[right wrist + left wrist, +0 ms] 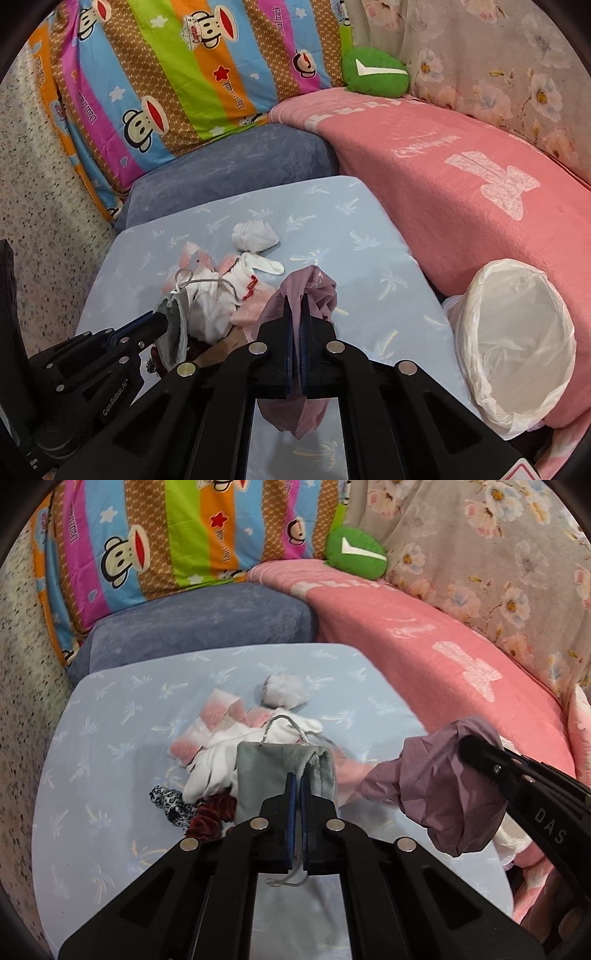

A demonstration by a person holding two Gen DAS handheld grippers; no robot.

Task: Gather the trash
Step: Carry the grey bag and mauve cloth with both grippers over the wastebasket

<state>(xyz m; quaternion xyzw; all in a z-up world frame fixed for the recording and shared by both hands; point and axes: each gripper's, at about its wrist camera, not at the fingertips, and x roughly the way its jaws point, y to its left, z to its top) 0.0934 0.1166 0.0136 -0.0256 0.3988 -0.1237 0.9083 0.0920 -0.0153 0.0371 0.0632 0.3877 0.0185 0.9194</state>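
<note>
My left gripper (297, 779) is shut on a grey drawstring pouch (269, 771) and holds it above the pale blue table (110, 709). The pouch also shows in the right wrist view (175, 325). My right gripper (297, 301) is shut on a crumpled mauve cloth (314, 291), which also shows at the right of the left wrist view (443, 790). A white-lined bin (517, 343) stands open to the right of the table. A pile of white and pink socks (236, 738) and a balled white sock (284, 690) lie on the table.
A dark red scrunchie (212, 818) and a black-and-white patterned piece (170, 805) lie by the pile. A pink blanket (461, 177) covers the sofa on the right. A blue-grey cushion (199, 624), a striped cartoon quilt (166, 535) and a green pillow (354, 552) lie behind.
</note>
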